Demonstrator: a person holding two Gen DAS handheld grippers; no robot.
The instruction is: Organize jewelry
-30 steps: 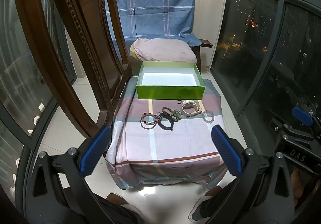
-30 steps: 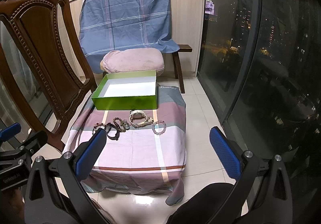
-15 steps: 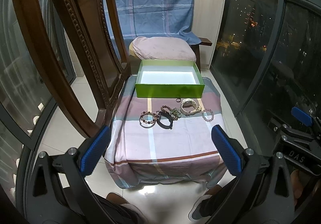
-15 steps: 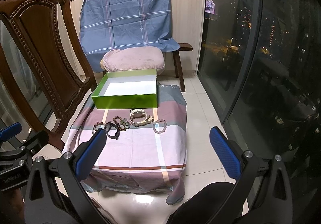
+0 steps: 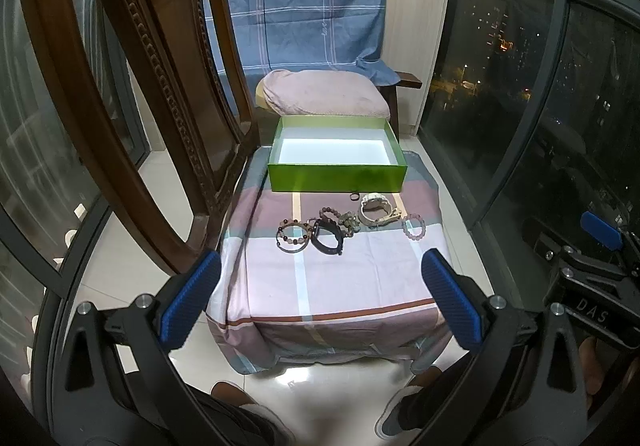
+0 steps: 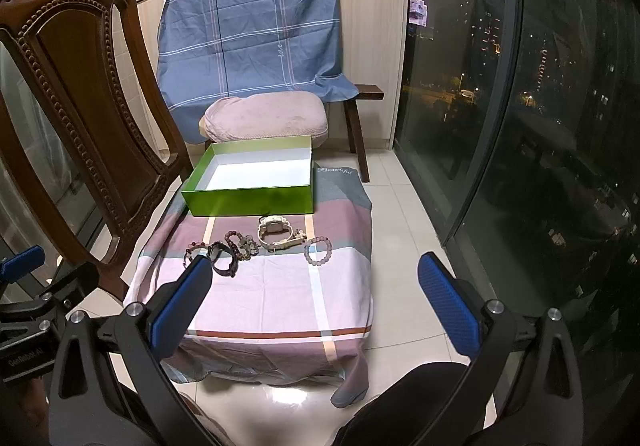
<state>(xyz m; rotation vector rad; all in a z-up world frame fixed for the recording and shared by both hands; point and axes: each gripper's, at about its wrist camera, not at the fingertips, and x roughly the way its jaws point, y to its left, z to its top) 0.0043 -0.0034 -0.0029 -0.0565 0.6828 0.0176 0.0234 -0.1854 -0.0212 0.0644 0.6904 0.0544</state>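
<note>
An open green box (image 5: 336,176) (image 6: 250,200) with a white floor stands at the far end of a low table under a striped cloth (image 5: 332,278) (image 6: 272,286). In front of it lie several pieces: a dark bead bracelet (image 5: 293,237), a black band (image 5: 328,240) (image 6: 224,260), a cream watch (image 5: 376,208) (image 6: 276,232), a pale bead bracelet (image 5: 413,227) (image 6: 318,249) and a small ring (image 5: 353,197). My left gripper (image 5: 320,300) and right gripper (image 6: 316,300) are both open and empty, held back from the table's near edge.
A carved wooden chair (image 5: 132,86) (image 6: 80,106) stands close on the left. A pink cushion (image 5: 324,94) and a blue cloth (image 6: 252,26) sit behind the box. Dark glass windows (image 6: 520,126) run along the right. The right gripper shows at the left wrist view's right edge (image 5: 592,278).
Both grippers have drifted very slightly; the table and box sit a little higher in the left wrist view. Nothing was touched or moved.
</note>
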